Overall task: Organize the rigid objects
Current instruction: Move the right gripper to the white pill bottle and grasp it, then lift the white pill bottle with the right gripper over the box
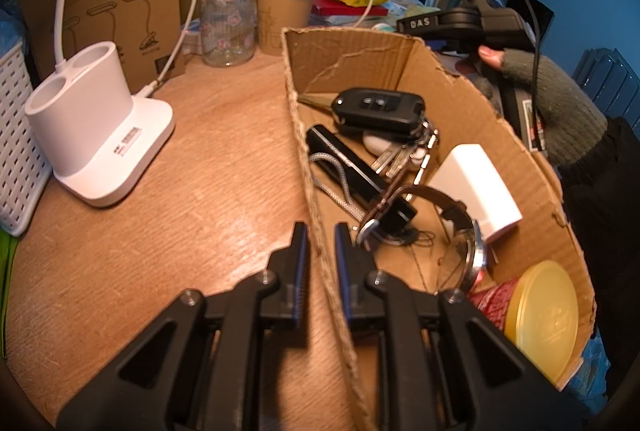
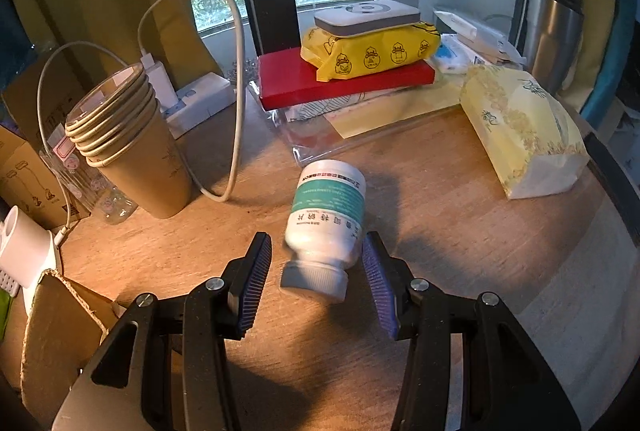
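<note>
Left wrist view shows our left gripper (image 1: 320,235) pinched down on the near wall of the cardboard box (image 1: 316,167), one pad outside and one inside, the wall clamped between them. Just past the fingers, inside the box, lie a wristwatch (image 1: 464,239) with a brown strap, a black stick-shaped gadget (image 1: 352,167) with a grey lanyard, a white power adapter (image 1: 476,183), a black car key fob (image 1: 380,107) with its bunch of keys (image 1: 404,155), and, in the nearest right corner, a red patterned container with a yellow lid (image 1: 544,315). Outside the box, on the wooden table (image 1: 200,191), stands a white two-hole holder on a base (image 1: 96,135); farther off are a clear glass jar (image 1: 228,19) and a stack of paper cups (image 1: 286,3). Beyond the box's far wall our gloved right hand (image 1: 556,95) grips its handle. From the right wrist view, our right gripper (image 2: 318,267) stands moderately wide, straddling a white pill bottle (image 2: 326,223) that lies on its side on the table, cap toward us; the right pad is at or just beside the bottle's shoulder, the left pad clear of it. Farther out we see a tissue pack (image 2: 524,131), a yellow wet-wipes pack (image 2: 372,51) on a red box (image 2: 304,79), and a white cable (image 2: 236,91).
</note>
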Motion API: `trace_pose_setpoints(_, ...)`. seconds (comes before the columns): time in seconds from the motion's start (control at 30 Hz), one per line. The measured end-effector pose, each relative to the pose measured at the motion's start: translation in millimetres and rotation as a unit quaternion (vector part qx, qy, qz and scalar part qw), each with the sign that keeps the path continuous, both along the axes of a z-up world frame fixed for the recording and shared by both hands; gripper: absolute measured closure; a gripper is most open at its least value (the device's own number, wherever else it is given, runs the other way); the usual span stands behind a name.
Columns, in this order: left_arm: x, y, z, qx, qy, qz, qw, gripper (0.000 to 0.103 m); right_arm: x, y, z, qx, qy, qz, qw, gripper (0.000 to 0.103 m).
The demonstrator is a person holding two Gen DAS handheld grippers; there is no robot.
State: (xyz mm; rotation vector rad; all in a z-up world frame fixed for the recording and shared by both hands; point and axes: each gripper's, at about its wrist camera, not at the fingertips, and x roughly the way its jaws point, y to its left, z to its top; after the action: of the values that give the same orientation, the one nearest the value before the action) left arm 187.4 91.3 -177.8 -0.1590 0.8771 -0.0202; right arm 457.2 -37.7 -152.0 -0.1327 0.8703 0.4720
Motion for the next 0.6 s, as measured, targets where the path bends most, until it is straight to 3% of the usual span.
trace_pose_setpoints(0.13, 0, 0, 0, 0.0, 0.0, 0.0, 1.0, 0.088, 0, 3, -2, -0.008, -0.002, 0.003, 1.0, 0.059)
trace_pose_setpoints(0.6, 0, 0, 0, 0.0, 0.0, 0.0, 1.0, 0.088, -20, -7, 11, -0.002, -0.022, 0.008, 1.0, 0.059)
